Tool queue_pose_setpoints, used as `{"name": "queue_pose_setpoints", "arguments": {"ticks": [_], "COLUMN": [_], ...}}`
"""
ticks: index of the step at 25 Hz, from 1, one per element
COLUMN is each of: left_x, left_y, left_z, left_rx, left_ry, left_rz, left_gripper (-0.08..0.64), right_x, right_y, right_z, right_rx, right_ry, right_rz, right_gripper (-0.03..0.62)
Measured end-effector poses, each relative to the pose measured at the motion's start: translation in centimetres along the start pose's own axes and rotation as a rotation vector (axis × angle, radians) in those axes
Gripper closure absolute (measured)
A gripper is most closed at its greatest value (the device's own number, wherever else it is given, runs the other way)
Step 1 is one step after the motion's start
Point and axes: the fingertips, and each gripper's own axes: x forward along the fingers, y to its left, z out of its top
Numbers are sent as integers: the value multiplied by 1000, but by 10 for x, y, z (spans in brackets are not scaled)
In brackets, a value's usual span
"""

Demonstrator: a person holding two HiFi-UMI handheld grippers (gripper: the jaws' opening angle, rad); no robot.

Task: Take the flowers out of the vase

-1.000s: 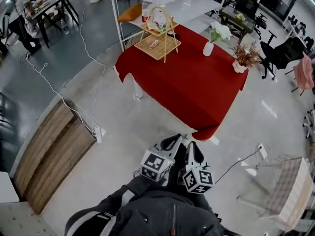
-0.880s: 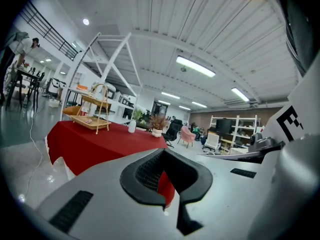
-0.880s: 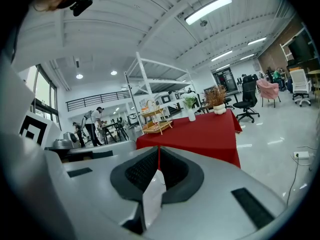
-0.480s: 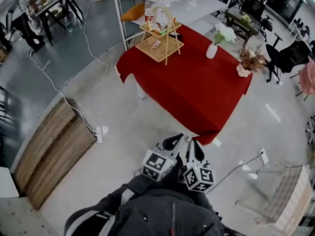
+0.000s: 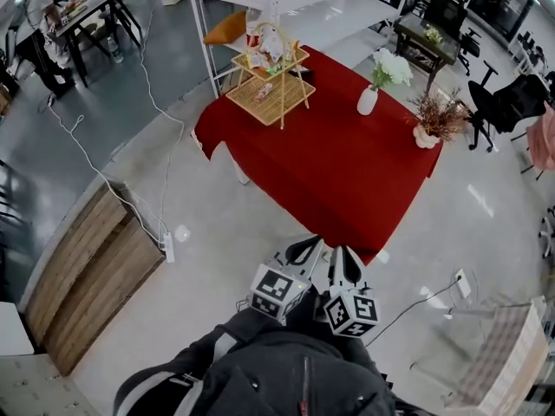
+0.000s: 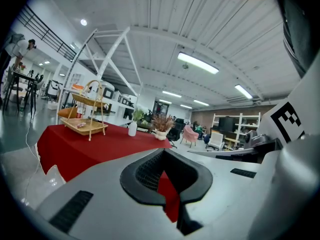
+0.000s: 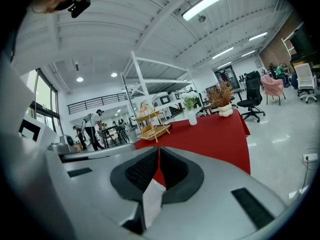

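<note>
**Short of the table.** A person stands on the pale floor (image 5: 217, 263) just off the near corner of the red-draped table (image 5: 329, 167). The left gripper (image 5: 305, 250) and right gripper (image 5: 344, 260) are carried side by side close to the body, both aimed toward the table. Each gripper's jaws are pressed together with nothing between them. This looks like a carrying posture for the approach rather than for work, since nothing on the table seems within reach from here.

The task's vase (image 5: 368, 101) stands upright near the table's far edge, toward its right-hand end and well apart from both grippers. It is a small white vessel, rounded below and drawn in to a narrow neck. The flowers (image 5: 392, 61) rise from it as a loose cluster of white blooms over green leaves. That narrow neck likely keeps the stems bunched, so a grip low on the stems, just above the rim, looks the surest way to lift them clear without tipping the vase.

At the table's right corner sits a squat pale pot (image 5: 424, 137) of dried brown stems (image 5: 436, 107). At its far left corner stands a two-tier wicker stand (image 5: 270, 81). Neither touches the vase.
</note>
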Motion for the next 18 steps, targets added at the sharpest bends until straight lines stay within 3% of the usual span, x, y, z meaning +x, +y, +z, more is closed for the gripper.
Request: {"name": "queue_pose_setpoints", "arguments": {"ticks": [18], "left_x": [98], "left_y": [42], "left_z": [36], "left_rx": [4], "left_ry": [3], "left_rz": [-18], "left_gripper": [551], "right_x": [91], "right_y": [-46], "right_z": [58], "right_rx": [63], "right_ry": [-30], "right_rz": [35], "right_gripper": [577]}}
